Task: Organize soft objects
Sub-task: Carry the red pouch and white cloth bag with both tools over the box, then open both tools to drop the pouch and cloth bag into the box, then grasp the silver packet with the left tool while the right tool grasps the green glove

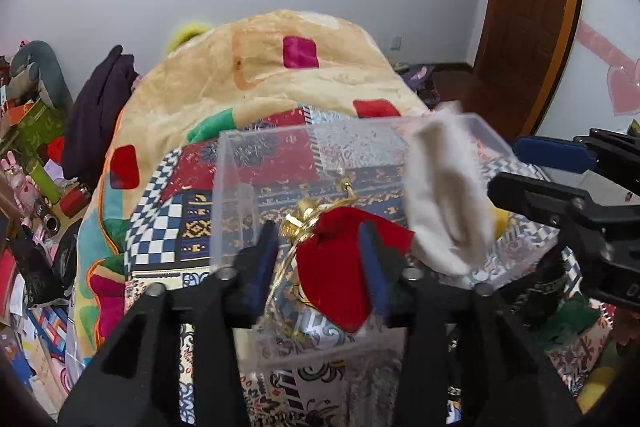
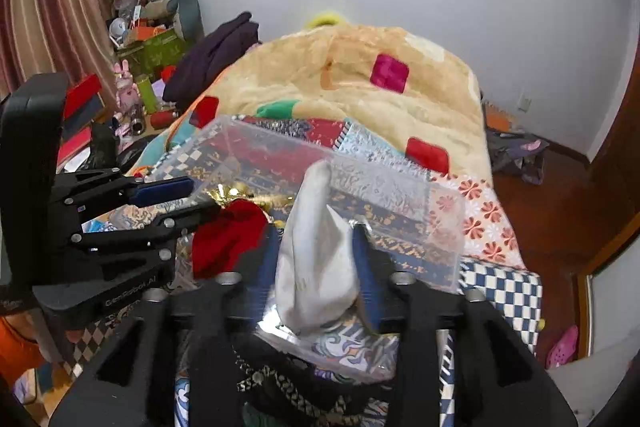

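- Box (image 1: 236, 187): clear plastic, open-topped, standing on the patterned quilt (image 1: 168, 227) at the centre of both views. I take it as the destination for the soft items.
- Left gripper (image 1: 320, 259): in the lower centre of the left wrist view, its jaws stand clamped on a red velvet pouch (image 1: 336, 275) with a gold drawstring (image 1: 304, 217), held at the box's near wall. From the right wrist view the same gripper (image 2: 208, 197) enters from the left edge.
- Right gripper (image 2: 316, 263): lower centre of its own view, jaws clamped on a white cloth (image 2: 316, 251), which stands up in a peak over the box rim. In the left wrist view that cloth (image 1: 444, 187) hangs at the right of centre.
- Handling, my judgement: both items are light, limp and crushable, not fragile. The velvet may slip; a pinch through the bunched body holds better than the cord.
- The cloth will droop and spread when let go, so I would release it low inside the walls.
- Box looks light and could slide if nudged.
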